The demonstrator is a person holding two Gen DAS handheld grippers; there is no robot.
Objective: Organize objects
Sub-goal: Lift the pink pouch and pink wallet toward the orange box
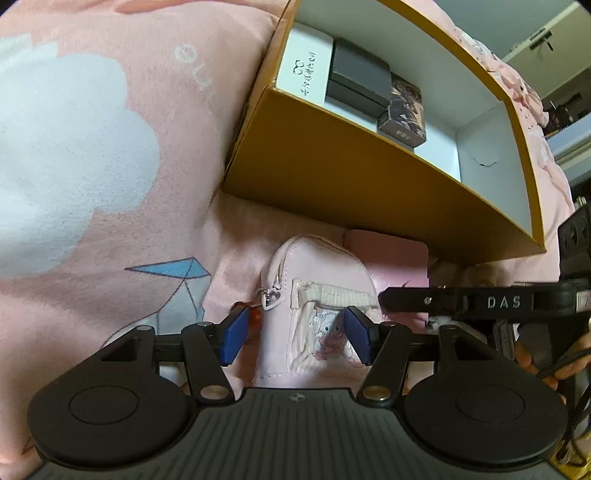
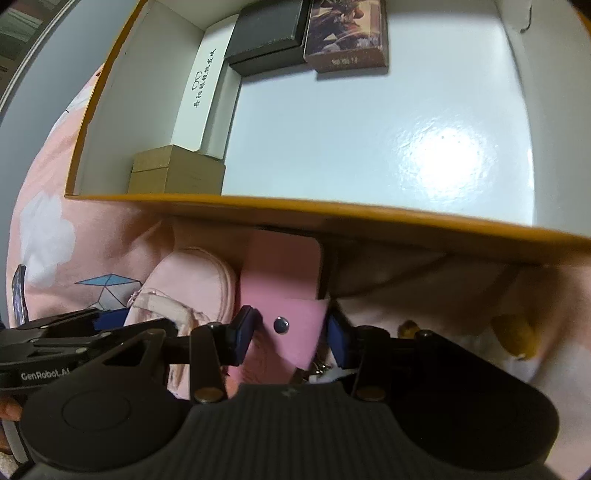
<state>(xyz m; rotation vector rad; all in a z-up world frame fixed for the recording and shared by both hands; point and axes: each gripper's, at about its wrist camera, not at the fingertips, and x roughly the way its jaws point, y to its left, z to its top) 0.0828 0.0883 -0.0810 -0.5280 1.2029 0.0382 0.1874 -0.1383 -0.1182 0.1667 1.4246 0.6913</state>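
A pale pink zip pouch with a cartoon print lies on the pink blanket. My left gripper is open and straddles the pouch, its blue pads beside the pouch's sides. To the pouch's right lies a pink snap wallet. My right gripper is open around the wallet's flap, pads close to its edges. Beyond both stands the orange box with a white inside. The same pouch shows left of the wallet in the right wrist view.
Inside the box a long white carton, a black case, a patterned box and a brown cardboard box sit along its left and far walls. A yellow-brown object lies right of the wallet. A person's hand holds the right gripper.
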